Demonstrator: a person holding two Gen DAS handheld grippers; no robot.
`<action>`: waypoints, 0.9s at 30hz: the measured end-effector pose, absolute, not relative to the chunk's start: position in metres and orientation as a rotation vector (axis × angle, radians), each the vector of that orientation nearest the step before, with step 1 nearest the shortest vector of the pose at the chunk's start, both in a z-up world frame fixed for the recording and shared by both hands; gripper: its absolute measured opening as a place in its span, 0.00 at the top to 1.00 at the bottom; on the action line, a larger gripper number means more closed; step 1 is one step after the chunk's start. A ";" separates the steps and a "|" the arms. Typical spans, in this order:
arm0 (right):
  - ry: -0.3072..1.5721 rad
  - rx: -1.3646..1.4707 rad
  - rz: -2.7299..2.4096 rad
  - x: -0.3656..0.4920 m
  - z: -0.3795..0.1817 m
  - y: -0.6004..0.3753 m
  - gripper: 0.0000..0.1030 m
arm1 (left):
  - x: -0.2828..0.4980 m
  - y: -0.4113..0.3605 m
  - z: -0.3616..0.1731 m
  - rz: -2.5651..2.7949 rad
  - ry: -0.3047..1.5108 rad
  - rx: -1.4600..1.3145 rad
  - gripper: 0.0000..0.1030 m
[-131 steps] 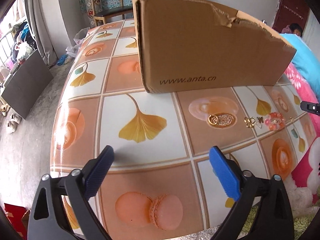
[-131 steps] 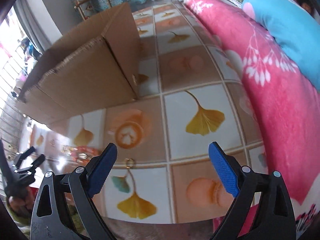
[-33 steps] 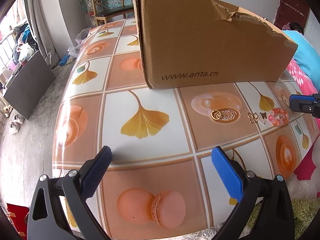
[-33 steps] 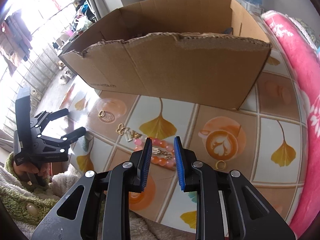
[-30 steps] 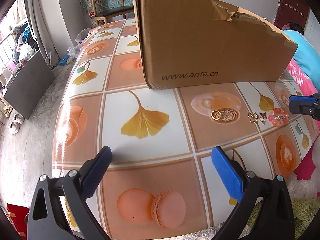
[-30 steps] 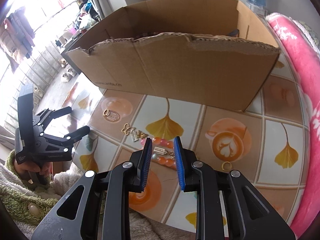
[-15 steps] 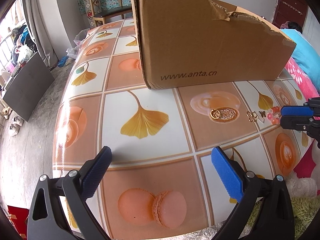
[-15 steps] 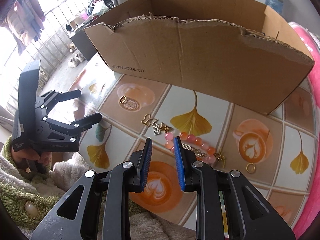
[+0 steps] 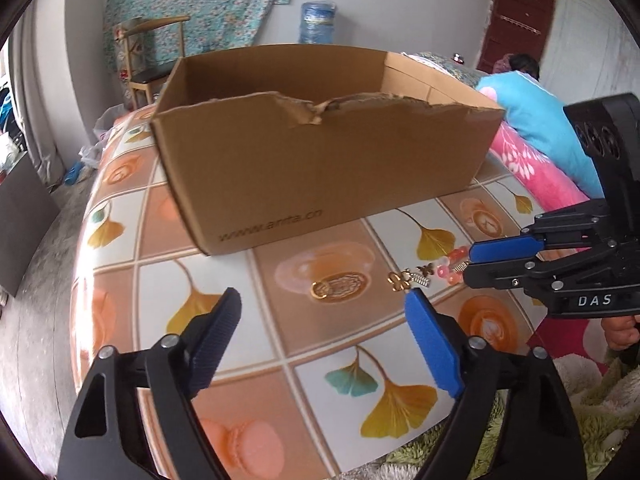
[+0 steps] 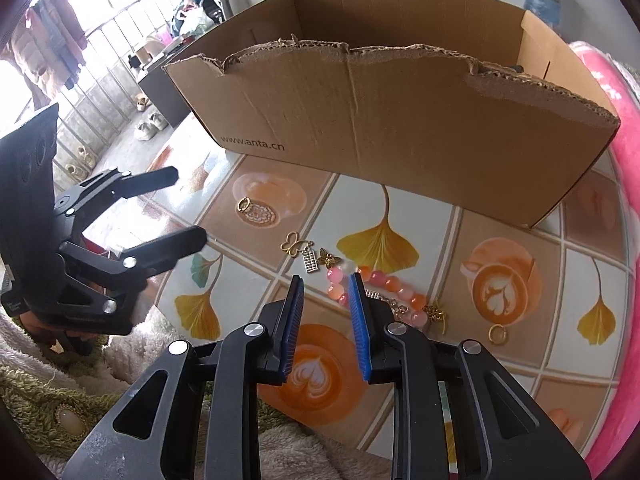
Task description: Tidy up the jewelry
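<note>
Grippers (image 10: 325, 280) angle downward, seemingly above bead bracelet (image 10: 384, 286).

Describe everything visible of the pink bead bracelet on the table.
The pink bead bracelet is a loop of glossy, translucent pink and orange round beads with a short gold chain and small gold charm at one end. It lies flat on the patterned tablecloth, in front of the cardboard box. The right gripper hangs narrowly open by its left end; whether it touches is unclear.
</note>
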State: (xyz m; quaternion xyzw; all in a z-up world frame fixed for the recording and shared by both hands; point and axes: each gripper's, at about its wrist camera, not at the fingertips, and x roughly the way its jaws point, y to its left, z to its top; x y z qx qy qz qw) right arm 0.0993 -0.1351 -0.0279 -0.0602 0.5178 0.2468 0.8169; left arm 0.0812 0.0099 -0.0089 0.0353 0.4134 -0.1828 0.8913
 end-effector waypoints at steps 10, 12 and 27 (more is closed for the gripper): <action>1.095 -0.090 0.525 0.095 -0.024 -0.145 0.76 | 0.096 0.005 -0.019 -0.397 0.915 0.030 0.66; 1.090 -0.078 0.526 0.096 -0.023 -0.147 0.76 | 0.099 0.004 -0.021 -0.394 0.923 0.027 0.71; 1.088 -0.014 0.548 0.093 -0.021 -0.154 0.76 | 0.111 0.001 -0.031 -0.375 0.973 0.067 0.80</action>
